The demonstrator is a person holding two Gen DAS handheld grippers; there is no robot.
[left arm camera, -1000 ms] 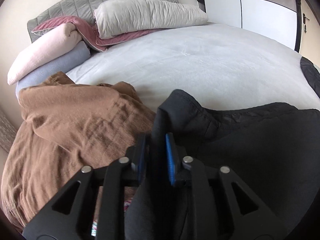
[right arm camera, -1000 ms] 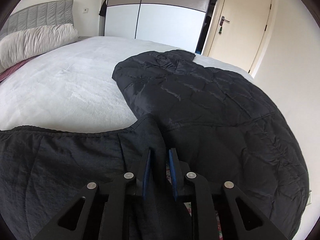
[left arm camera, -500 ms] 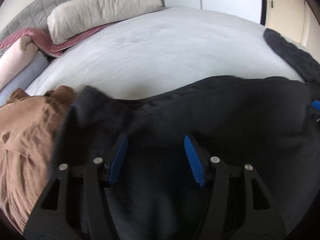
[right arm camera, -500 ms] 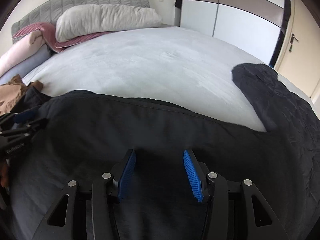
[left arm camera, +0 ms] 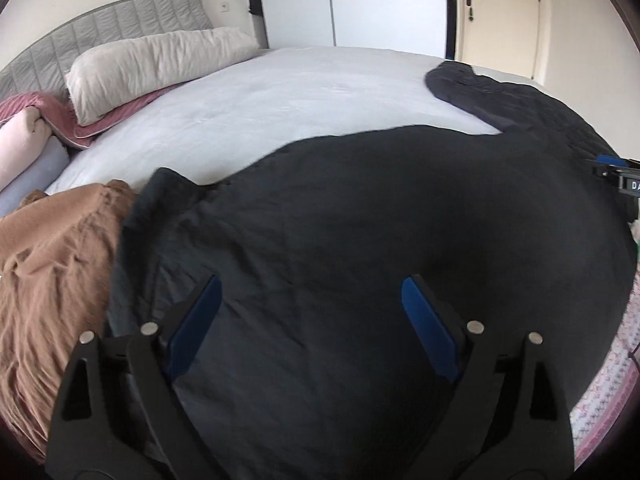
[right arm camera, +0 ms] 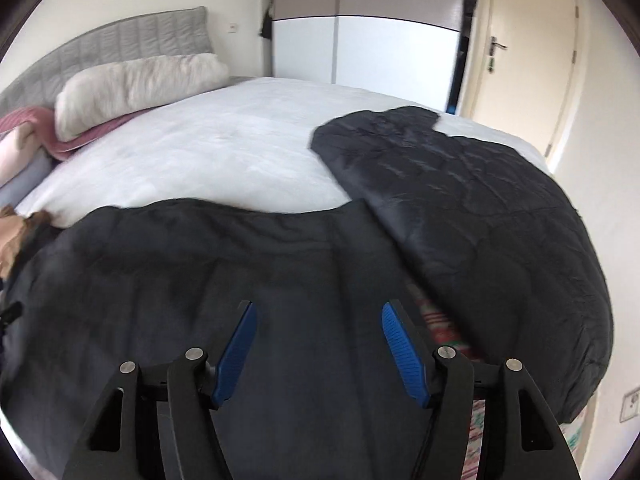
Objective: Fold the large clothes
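A large black garment (left arm camera: 360,240) (right arm camera: 208,280) lies spread over the near part of the white bed (left arm camera: 288,92) (right arm camera: 216,152). My left gripper (left arm camera: 312,292) hangs over its left half, jaws opening wide, blue pads apart with only flat cloth below them and nothing pinched. My right gripper (right arm camera: 318,316) is over the garment's right half, its jaws also opening, pads clear of the cloth. The right gripper's tip (left arm camera: 618,172) shows at the right edge of the left wrist view.
A brown garment (left arm camera: 52,272) is bunched at the left, touching the black one. A dark quilted jacket (right arm camera: 480,216) (left arm camera: 500,92) lies to the right. Pillows (left arm camera: 152,64) and rolled bedding (left arm camera: 24,136) sit at the headboard. A wardrobe (right arm camera: 360,36) and a door (right arm camera: 532,52) stand behind.
Both grippers let go of the black garment's folds and their jaws spread wide. Both views swung across the bed, and the garment now lies flatter below them.
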